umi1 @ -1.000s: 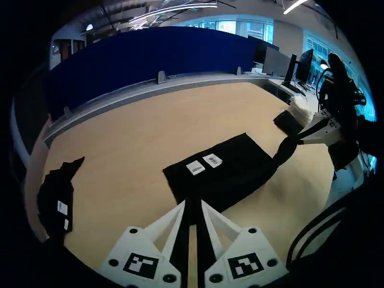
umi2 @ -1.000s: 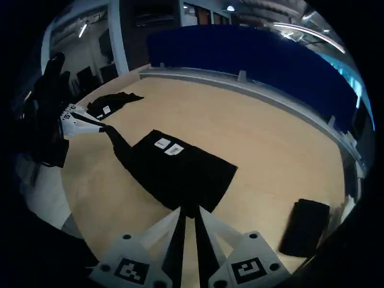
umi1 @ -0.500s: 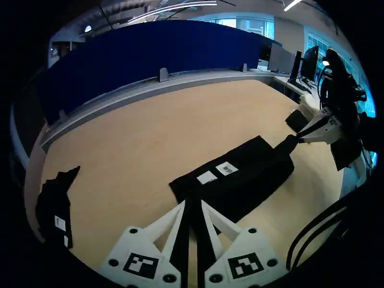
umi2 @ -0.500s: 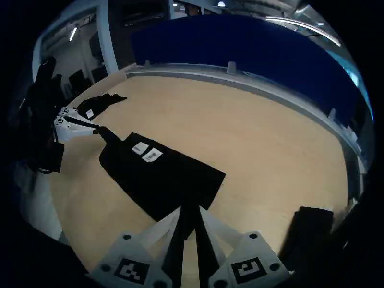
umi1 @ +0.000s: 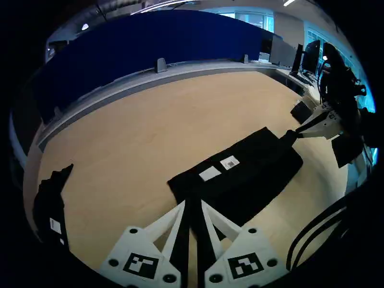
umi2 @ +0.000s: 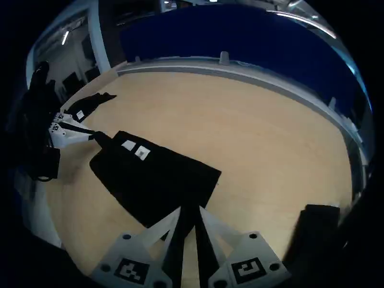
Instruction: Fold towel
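While the black towel [umi1: 249, 168] lies stretched out flat on the wooden table [umi1: 144, 125], its two white labels [umi1: 210, 173] face up near the end my left gripper [umi1: 193, 206] holds. That gripper's fingers are pressed together on the near corner. In the right gripper view, my right gripper [umi2: 188, 213] pinches the opposite corner the same way. With black pads on black cloth I judge both grips mostly from the far-off tips, where each corner runs into them. Another dark cloth [umi1: 50, 211] sits at the table's edge, well apart. A blue partition [umi1: 144, 48] runs behind.
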### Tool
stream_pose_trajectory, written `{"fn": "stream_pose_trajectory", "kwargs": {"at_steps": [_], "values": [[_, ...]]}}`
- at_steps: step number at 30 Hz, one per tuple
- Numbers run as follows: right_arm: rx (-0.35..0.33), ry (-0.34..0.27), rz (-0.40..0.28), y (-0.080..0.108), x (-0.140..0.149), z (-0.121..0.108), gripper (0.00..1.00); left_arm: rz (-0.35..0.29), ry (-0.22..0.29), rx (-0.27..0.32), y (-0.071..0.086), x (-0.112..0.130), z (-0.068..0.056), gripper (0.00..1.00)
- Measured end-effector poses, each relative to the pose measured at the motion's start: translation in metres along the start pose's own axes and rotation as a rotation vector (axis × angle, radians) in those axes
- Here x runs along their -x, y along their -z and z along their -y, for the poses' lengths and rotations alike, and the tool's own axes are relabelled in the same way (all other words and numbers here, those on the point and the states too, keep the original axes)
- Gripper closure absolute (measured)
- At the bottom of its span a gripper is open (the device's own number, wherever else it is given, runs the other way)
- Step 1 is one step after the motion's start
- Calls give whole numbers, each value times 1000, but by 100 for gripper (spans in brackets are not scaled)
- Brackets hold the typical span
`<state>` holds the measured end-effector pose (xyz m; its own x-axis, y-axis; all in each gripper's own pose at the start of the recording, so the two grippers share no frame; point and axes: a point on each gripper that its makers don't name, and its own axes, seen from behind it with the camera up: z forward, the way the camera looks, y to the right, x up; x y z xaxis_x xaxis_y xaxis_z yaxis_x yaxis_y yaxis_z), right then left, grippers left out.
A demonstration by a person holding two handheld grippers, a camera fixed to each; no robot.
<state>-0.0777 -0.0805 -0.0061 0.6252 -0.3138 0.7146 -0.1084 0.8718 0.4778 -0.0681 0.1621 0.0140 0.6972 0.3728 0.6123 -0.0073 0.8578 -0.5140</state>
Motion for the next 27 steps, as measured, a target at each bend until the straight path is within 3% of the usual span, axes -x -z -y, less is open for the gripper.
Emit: {"fn": "stream_pose_trajectory", "kwargs": {"at_steps": [11, 19, 24, 27], "values": [[24, -39, 2, -17, -5, -10, 87, 10, 2, -36, -19, 4, 9, 87], [71, -63, -20, -24, -10, -19, 80, 0, 13, -64, -20, 4, 18, 77], [102, -78, -37, -24, -14, -27, 43, -9, 27, -81, -15, 2, 25, 68], [110, -87, -45, -21, -16, -29, 26, -16, 41, -81, -10, 2, 26, 49]]}}
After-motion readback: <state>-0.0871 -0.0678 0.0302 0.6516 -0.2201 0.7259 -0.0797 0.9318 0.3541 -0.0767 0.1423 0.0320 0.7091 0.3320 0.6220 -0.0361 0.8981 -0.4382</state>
